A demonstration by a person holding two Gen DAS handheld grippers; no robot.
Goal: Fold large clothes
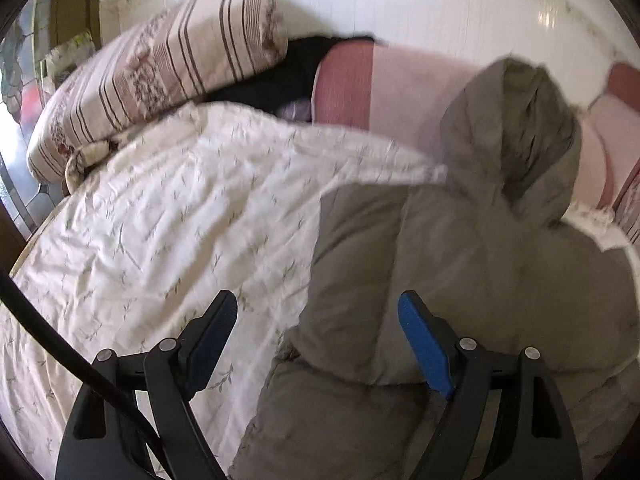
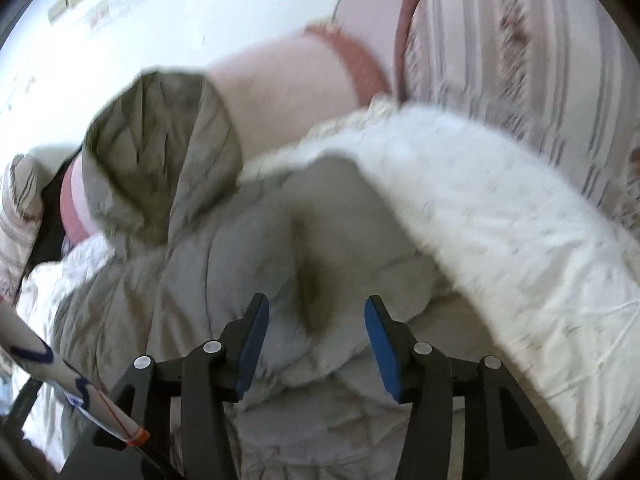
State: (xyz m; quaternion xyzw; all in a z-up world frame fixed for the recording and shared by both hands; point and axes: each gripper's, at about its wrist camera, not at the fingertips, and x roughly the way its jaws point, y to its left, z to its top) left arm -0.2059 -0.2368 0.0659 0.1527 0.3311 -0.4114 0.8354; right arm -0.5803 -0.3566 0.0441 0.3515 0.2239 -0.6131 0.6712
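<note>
**On the bed: grey-green hooded coat, both tools open above it**

On the bed's pale leaf-print quilt (image 1: 168, 216) lies a padded grey-green coat (image 1: 460, 272), the landmark for everything else. Its hood (image 1: 516, 128) stands up at the far end, against a pink-and-rose pillow (image 1: 400, 88) by the white wall. A striped, flower-patterned bolster (image 1: 160, 80) sits far to the coat's left, with a dark garment (image 1: 280, 76) between it and the pink pillow.

The left tool (image 1: 316, 336) hovers over the coat's left edge, its jaws spread wide, one blue pad above the quilt and the other above the coat; nothing is between them but air.

From the right wrist view, the right tool (image 2: 316, 332) hangs over the coat's body (image 2: 248, 240), jaws apart, with no fabric pinched between the blue pads. A fluffy white trim or lining (image 2: 460, 184) runs along the coat's right side. A striped cushion (image 2: 512, 60) stands beyond that. A patterned sleeve (image 2: 48, 364) shows at the coat's near left.
</note>
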